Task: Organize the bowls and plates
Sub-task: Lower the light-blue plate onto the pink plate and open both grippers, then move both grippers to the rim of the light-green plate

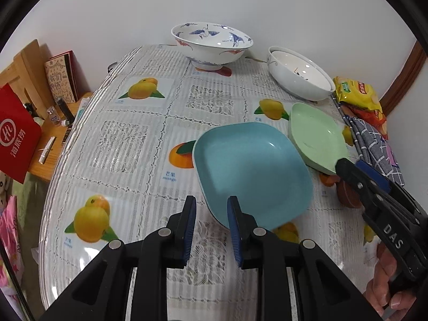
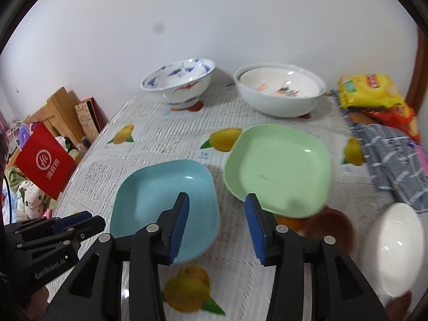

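Both your grippers, left and right, gape wide over two glossy rounded-square plates, blue and green; two round porcelain bowls at twelve o'clock.

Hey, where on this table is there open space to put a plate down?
The widest bare stretch of tablecloth runs between the table's left edge, the blue plate and the crane-pattern bowl. The right side is crowded: green plate, white bowl, snack packets and checked cloth.
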A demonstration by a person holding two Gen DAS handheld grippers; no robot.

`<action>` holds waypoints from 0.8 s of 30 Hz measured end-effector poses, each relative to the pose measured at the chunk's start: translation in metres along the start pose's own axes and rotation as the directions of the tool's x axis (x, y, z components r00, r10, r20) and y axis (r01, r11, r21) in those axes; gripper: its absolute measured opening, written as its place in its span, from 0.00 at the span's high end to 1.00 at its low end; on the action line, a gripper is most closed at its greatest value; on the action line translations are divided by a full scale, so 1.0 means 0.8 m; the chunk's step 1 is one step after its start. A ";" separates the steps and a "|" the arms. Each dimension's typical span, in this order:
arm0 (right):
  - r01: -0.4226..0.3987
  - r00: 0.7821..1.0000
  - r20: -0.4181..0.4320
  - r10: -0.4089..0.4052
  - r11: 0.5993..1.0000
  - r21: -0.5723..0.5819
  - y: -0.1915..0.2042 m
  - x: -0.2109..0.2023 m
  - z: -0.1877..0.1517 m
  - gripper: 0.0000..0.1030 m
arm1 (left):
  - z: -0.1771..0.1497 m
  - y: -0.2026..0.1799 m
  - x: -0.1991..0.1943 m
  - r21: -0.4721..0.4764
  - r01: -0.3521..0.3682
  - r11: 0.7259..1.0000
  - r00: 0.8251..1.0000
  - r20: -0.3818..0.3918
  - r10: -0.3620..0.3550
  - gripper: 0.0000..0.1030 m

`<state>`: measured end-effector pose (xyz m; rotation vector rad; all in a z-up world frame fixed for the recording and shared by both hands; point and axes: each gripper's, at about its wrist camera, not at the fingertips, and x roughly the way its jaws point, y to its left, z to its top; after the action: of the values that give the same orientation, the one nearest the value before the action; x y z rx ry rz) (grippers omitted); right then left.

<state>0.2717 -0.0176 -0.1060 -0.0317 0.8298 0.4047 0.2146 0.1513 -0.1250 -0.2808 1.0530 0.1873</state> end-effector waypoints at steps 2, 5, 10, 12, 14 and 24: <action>0.019 1.000 0.019 -0.019 1.000 0.003 -0.007 -0.022 -0.007 0.46 | -0.005 -0.007 -0.015 0.007 0.014 1.000 1.000 0.013 -0.014 0.75; 0.055 0.997 0.052 -0.056 0.998 0.017 -0.019 -0.051 -0.016 0.39 | -0.013 -0.022 -0.035 0.029 0.017 0.999 0.999 0.040 -0.019 0.70; 0.138 0.987 0.077 -0.141 0.990 0.035 -0.038 -0.092 -0.030 0.36 | -0.023 -0.045 -0.068 0.063 0.044 0.997 0.996 0.079 -0.048 0.70; 0.160 0.984 0.078 -0.162 0.986 0.040 -0.045 -0.107 -0.035 0.36 | -0.026 -0.053 -0.078 0.071 0.051 0.996 0.994 0.091 -0.058 0.70; 0.186 0.979 0.079 -0.190 0.981 0.050 -0.052 -0.122 -0.040 0.35 | -0.026 -0.059 -0.087 0.078 0.060 0.995 0.992 0.103 -0.068 0.70; 0.225 0.970 0.081 -0.230 0.972 0.071 -0.071 -0.166 -0.039 0.22 | -0.016 -0.087 -0.124 0.130 0.113 0.985 0.978 0.161 -0.134 0.70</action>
<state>0.1898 -0.1203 -0.0386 -0.0513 0.7411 0.1629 0.1759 0.0793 -0.0345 -0.2166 0.8713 0.0345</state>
